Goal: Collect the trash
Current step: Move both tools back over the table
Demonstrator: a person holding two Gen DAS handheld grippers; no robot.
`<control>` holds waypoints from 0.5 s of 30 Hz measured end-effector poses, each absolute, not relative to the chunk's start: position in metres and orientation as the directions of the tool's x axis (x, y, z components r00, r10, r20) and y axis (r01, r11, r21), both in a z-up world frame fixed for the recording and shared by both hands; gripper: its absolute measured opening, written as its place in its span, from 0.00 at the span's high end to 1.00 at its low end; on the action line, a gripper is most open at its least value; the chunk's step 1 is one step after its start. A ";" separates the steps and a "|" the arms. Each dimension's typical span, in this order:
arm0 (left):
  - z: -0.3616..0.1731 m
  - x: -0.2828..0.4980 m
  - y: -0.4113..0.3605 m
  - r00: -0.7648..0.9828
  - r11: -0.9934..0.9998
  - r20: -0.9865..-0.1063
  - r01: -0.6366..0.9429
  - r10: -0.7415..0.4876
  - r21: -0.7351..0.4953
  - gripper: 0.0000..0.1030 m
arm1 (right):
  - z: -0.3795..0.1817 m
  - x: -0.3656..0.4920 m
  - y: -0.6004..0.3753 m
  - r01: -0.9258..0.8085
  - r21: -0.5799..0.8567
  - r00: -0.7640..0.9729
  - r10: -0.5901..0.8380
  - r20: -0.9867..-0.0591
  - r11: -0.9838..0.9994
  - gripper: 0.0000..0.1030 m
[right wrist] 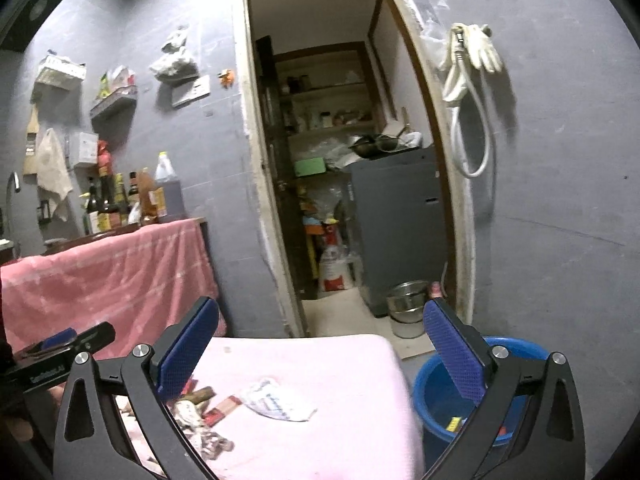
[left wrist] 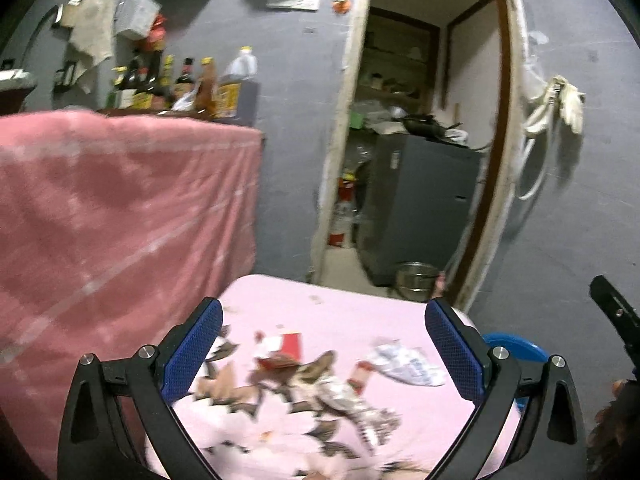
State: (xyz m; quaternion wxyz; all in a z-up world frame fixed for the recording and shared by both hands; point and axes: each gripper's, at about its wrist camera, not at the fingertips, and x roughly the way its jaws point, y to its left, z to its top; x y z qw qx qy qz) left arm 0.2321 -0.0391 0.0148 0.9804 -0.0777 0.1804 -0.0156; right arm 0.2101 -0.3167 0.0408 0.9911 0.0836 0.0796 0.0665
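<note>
Trash lies on a table with a pink cloth (left wrist: 340,312): brown paper scraps (left wrist: 224,388), a red and white wrapper (left wrist: 284,346) and a crumpled white printed wrapper (left wrist: 408,362), also in the right wrist view (right wrist: 276,400). My left gripper (left wrist: 322,350) is open and empty above the scraps. My right gripper (right wrist: 320,354) is open and empty above the table's right part. A blue bucket (right wrist: 436,392) stands on the floor right of the table, with small bits inside. The left gripper also shows in the right wrist view (right wrist: 60,346).
A counter draped in a red-pink cloth (left wrist: 120,208) stands left, with several bottles (left wrist: 188,80) on it. An open doorway (right wrist: 340,160) leads to a pantry with a grey cabinet (right wrist: 396,220) and a metal pot (right wrist: 406,304) on the floor. Gloves (right wrist: 476,48) hang on the wall.
</note>
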 end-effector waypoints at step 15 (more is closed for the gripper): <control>-0.037 0.246 0.000 0.883 0.984 -0.469 -0.098 0.018 -0.146 0.04 | 0.003 0.242 -0.283 -0.167 0.162 0.947 0.204 -0.248 0.973 0.00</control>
